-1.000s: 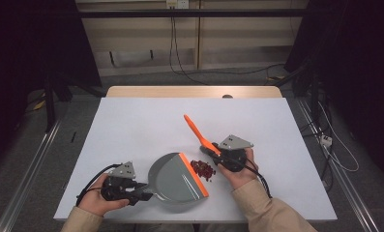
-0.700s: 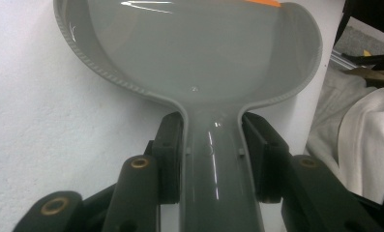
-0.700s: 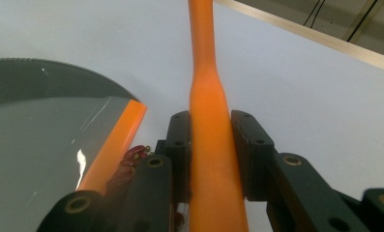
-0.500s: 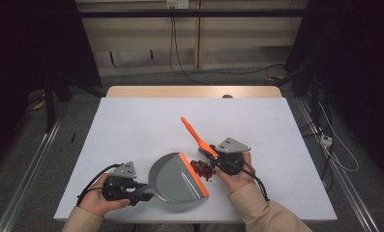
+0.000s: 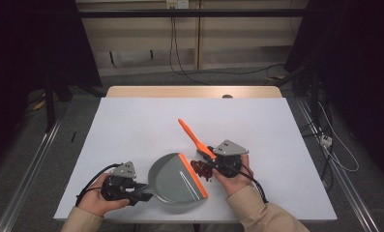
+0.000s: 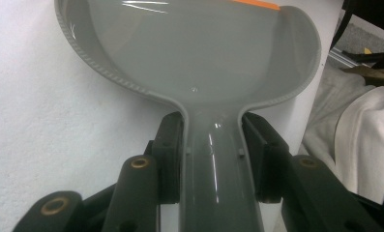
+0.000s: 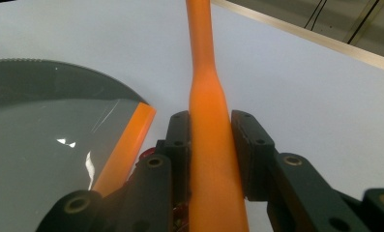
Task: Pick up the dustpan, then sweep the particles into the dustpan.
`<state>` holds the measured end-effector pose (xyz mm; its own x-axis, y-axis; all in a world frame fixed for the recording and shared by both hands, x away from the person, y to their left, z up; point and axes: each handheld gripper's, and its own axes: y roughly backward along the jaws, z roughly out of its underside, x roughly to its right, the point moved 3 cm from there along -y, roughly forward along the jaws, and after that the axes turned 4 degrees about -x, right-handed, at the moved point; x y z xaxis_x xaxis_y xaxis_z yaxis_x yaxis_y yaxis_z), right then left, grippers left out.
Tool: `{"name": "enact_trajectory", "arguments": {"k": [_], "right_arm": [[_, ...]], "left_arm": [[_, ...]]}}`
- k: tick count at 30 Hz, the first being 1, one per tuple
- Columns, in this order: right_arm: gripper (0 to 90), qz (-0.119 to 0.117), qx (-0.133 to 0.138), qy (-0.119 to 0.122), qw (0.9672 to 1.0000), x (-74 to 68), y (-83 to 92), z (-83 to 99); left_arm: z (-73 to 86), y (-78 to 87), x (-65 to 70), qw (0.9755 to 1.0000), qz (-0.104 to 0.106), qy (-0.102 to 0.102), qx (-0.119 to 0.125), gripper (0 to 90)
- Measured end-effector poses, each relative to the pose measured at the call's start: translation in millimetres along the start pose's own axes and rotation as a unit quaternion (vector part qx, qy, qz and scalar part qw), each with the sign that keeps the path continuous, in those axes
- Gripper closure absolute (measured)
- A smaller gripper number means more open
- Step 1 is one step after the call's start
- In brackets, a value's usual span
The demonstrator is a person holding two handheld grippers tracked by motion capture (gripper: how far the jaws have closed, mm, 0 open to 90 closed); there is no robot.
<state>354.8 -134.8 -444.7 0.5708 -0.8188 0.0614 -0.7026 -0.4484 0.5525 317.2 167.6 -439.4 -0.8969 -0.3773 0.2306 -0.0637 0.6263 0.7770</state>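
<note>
Your right gripper [image 5: 217, 162] fingers [image 7: 250, 145] were clamped on the orange brush [image 7: 206, 111] handle, and your left gripper [image 5: 140, 192] gripped the grey dustpan [image 5: 172, 180] handle on the desk [image 5: 131, 125]. The red crumbs [image 5: 202, 170] lay just beside the pan's orange lip, so you did well to keep the lip flat and sweep with short, low strokes.

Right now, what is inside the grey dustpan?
The dustpan looks bare inside: a smooth grey floor with light reflections. The small red pieces lie on the table just outside its orange lip. The brush head is hidden under the right gripper.
</note>
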Motion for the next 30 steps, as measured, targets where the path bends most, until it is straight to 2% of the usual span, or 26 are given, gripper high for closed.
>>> {"name": "enact_trajectory", "arguments": {"k": [16,19,21,30], "right_arm": [[70.7,-0.004,0.003,-0.01,0.9999,-0.3,-0.2,0.3],[70.7,-0.006,0.004,-0.016,0.9998,-3.1,-0.7,-0.5],[70.7,-0.003,0.004,-0.015,0.9999,-6.0,-1.0,-1.0],[70.5,-0.006,0.008,-0.025,0.9996,-13.7,-2.6,-1.8]], "left_arm": [[0.1,-5.0,-1.5,1.0,0.005,0.009,-0.001,62.3],[0.2,-4.3,-0.4,1.0,-0.004,0.006,-0.006,62.4],[-0.5,-4.7,0.4,1.0,0.005,0.008,0.001,62.4],[-3.9,-8.5,2.1,0.9999,0.005,0.006,-0.01,62.4]]}}
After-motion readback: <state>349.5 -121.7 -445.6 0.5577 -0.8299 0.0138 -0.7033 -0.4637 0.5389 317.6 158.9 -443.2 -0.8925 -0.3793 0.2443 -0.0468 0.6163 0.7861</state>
